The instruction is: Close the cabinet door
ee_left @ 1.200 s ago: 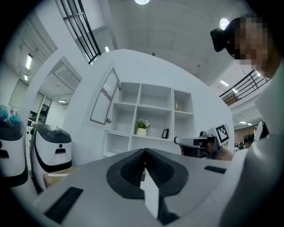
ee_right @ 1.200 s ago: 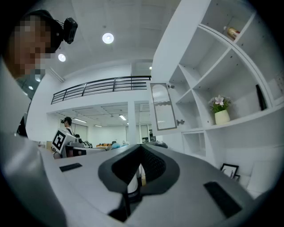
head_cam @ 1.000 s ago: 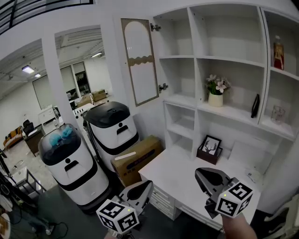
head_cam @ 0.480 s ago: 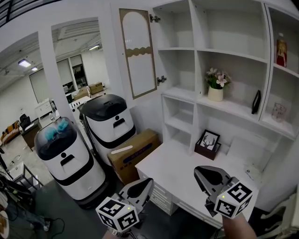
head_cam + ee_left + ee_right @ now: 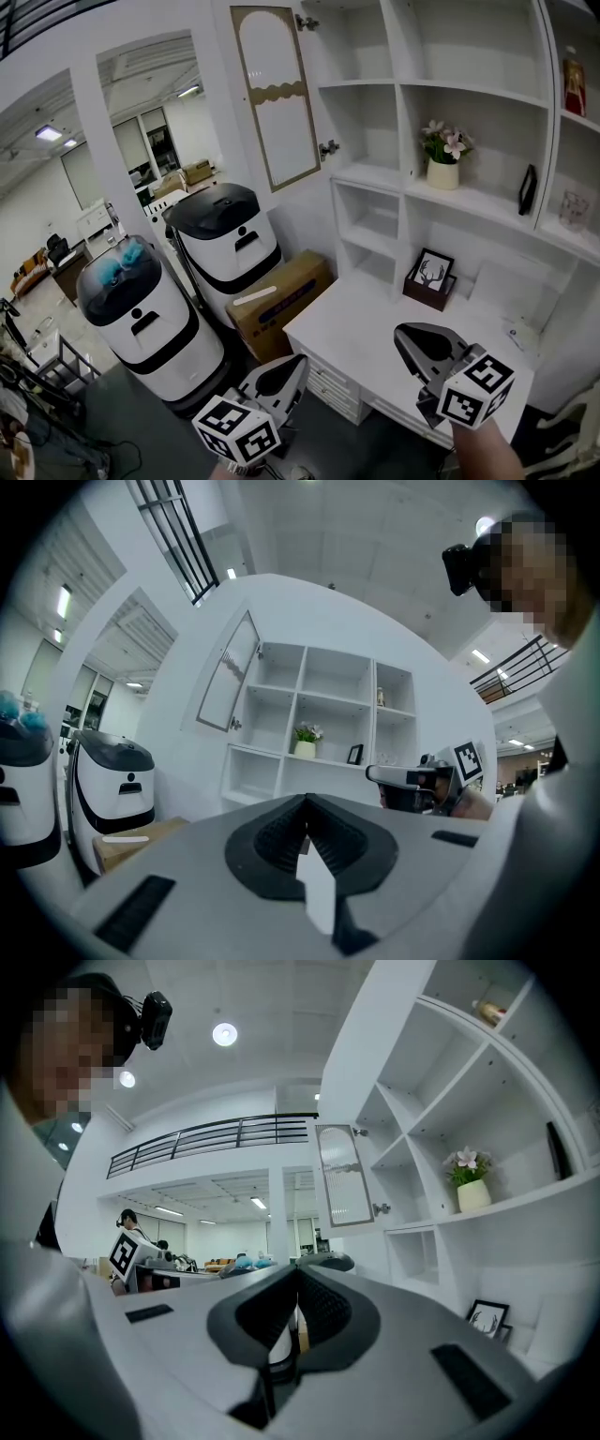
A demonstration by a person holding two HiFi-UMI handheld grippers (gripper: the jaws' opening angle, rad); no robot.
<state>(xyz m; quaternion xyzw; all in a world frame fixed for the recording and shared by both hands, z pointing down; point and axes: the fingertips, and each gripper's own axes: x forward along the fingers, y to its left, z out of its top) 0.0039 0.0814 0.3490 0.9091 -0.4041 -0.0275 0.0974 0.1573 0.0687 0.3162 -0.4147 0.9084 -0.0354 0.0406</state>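
Overhead, arch-panelled cabinet door [image 5: 278, 105] hangs open on white shelving [image 5: 469, 84].

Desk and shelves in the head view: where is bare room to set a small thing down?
Desk top is bare in front and left of the picture frame. The cubbies left of that frame and the compartments beside the open cabinet door are empty. Crowded: the right column, with bottle and glass.

Cabinet door [image 5: 278, 94]: standing open at the upper left of the shelf unit [image 5: 403, 84].
Flower pot [image 5: 443, 172]: on a middle shelf — framed picture [image 5: 429, 278] below it, on the desk [image 5: 356, 328].
Cardboard box [image 5: 281, 302]: left of the desk, seemingly on the floor.
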